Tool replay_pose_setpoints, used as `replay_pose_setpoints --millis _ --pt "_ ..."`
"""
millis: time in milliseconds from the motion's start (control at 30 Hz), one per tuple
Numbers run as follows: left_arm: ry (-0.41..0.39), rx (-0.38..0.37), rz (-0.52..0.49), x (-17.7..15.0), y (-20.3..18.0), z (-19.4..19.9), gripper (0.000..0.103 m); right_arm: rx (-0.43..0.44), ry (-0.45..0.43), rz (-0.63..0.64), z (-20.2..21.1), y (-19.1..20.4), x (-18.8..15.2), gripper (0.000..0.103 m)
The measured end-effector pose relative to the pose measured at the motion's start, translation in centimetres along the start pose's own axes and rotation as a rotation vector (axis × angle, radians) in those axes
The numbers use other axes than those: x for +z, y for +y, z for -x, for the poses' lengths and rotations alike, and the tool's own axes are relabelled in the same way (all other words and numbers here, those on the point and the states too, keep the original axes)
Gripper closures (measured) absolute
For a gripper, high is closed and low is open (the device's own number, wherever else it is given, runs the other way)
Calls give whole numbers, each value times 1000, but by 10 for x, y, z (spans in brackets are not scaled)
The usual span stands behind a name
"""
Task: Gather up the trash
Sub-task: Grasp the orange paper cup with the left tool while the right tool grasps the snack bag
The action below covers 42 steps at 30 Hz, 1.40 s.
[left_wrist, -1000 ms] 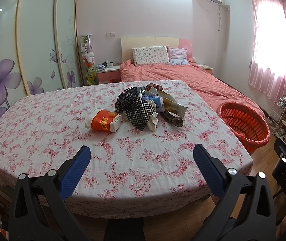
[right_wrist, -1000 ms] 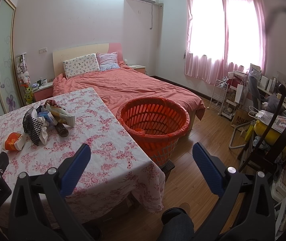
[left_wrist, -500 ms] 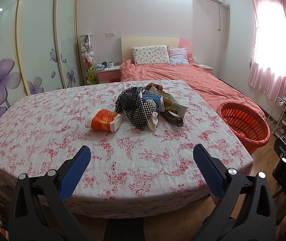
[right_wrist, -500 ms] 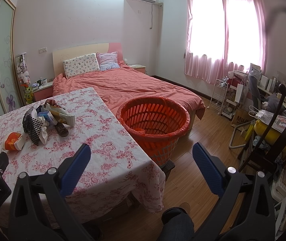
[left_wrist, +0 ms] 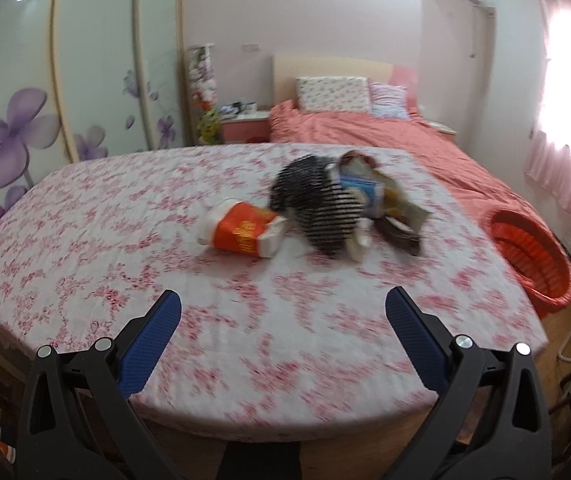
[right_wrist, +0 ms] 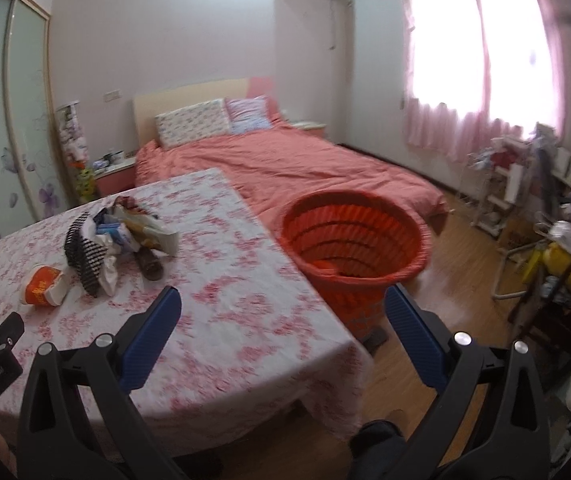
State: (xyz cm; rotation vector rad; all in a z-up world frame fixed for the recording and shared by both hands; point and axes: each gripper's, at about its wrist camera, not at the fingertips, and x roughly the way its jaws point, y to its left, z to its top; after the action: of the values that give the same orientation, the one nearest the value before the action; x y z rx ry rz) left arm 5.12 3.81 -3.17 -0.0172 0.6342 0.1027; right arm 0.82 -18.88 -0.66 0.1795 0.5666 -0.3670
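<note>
Left gripper (left_wrist: 283,304), ours, spread wide, empty: trash pile (left_wrist: 345,204) lies ahead, slightly right; nearer than right gripper (right_wrist: 283,304), likewise wide.

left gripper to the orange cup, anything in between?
Nothing. In the left wrist view, only bare floral tablecloth lies between the open left gripper and the orange cup; the trash pile sits beyond and to the right.
</note>
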Motion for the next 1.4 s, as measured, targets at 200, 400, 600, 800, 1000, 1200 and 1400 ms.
replay_pose_setpoints --millis 200,400,600,800,1000,1200,1400 --pt "53 66 46 17 27 -52 2 88 32 62 -51 36 7 4" --pt "121 62 77 31 33 -96 2 187 78 100 -107 72 23 10" --pt "141 72 31 37 28 -120 2 278 172 98 -165 101 39 28" --pt "177 89 -9 38 32 -140 2 341 240 130 -207 131 47 36" --pt "205 113 -26 39 50 -154 2 378 280 155 -233 148 53 35" --pt "214 128 2 40 86 -158 2 414 334 185 -244 157 53 63" --pt "192 28 120 49 100 -150 2 428 325 183 -237 154 50 71"
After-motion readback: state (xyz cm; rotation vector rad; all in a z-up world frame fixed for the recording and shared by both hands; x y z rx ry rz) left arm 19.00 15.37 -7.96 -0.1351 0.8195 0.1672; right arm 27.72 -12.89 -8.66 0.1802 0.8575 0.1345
